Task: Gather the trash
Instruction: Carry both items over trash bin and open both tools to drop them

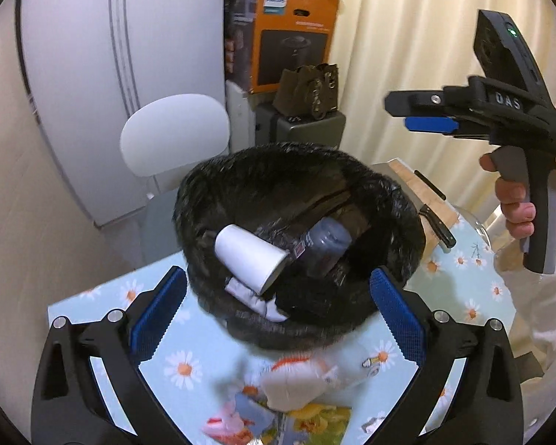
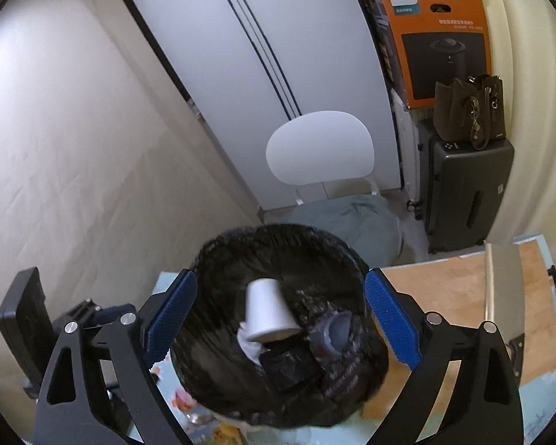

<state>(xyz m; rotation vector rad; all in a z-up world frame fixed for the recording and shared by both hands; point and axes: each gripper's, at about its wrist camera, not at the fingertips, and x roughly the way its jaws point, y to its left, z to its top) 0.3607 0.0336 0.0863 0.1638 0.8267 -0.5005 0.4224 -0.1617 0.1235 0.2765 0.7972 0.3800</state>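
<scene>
A bin lined with a black bag [image 1: 211, 185] [image 2: 218, 259] stands on the flowered table. Inside lie a white paper cup [image 1: 248, 256] [image 2: 267, 311], a crumpled dark plastic bottle [image 1: 326, 244] [image 2: 333, 333], white paper scraps [image 1: 252, 296] and a black object [image 2: 293, 367]. My left gripper [image 1: 278, 307] is open and empty, just above the bin's near rim. My right gripper [image 2: 280, 319] is open and empty, held above the bin; in the left wrist view it [image 1: 419, 115] hangs at the upper right. A crumpled colourful wrapper [image 1: 296, 382] lies on the table below the left gripper.
The table has a light blue daisy cloth [image 1: 181, 367]. A wooden cutting board [image 2: 456, 296] with a cleaver [image 2: 504, 289] lies right of the bin. A white chair [image 2: 318, 148], a dark suitcase [image 2: 467, 193], an orange box [image 2: 441, 37] and a grey wardrobe [image 2: 278, 55] stand behind.
</scene>
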